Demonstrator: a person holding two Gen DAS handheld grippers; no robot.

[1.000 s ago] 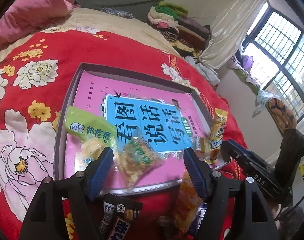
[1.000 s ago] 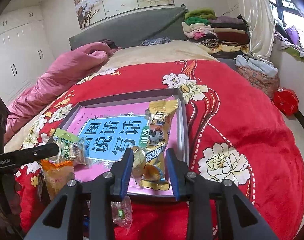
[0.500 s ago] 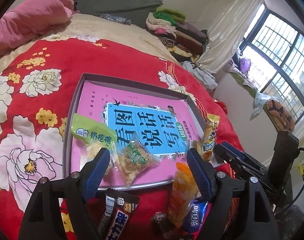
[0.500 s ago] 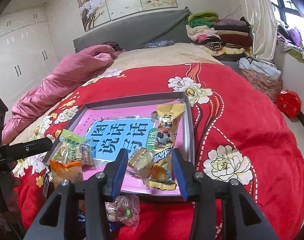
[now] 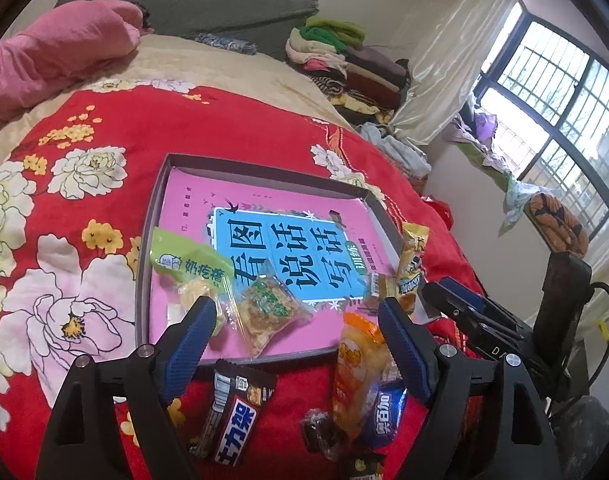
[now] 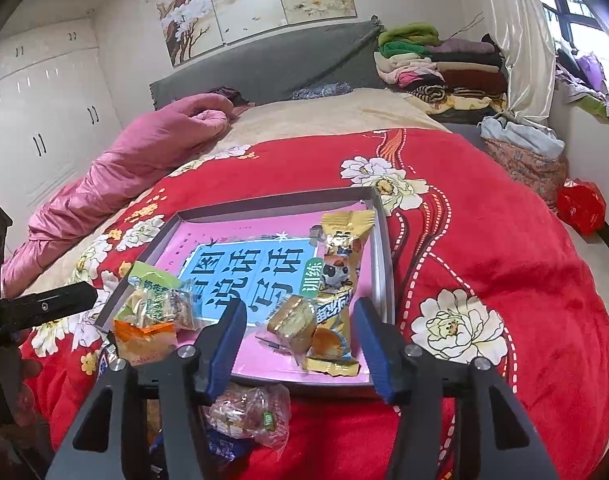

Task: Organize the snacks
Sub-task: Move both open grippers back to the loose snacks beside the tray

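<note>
A grey tray lined with a pink and blue book lies on the red flowered bedspread. In it sit a green packet and a clear cracker packet. My left gripper hovers over the tray's near edge, its jaws opening and pressing on nothing. An orange packet, a black chocolate bar and a blue packet lie on the spread before the tray. My right gripper is opening; a gold packet and a small wrapped cake lie loose in the tray between its pads.
A clear bag of sweets lies under my right gripper, outside the tray. A pink quilt is bunched at the far left of the bed. Folded clothes are stacked by the headboard, and a window is on the right.
My right gripper's jaws have spread and let go of the gold packet and small cake, which now rest in the tray. My left gripper has risen and widened, showing more snacks before the tray.
</note>
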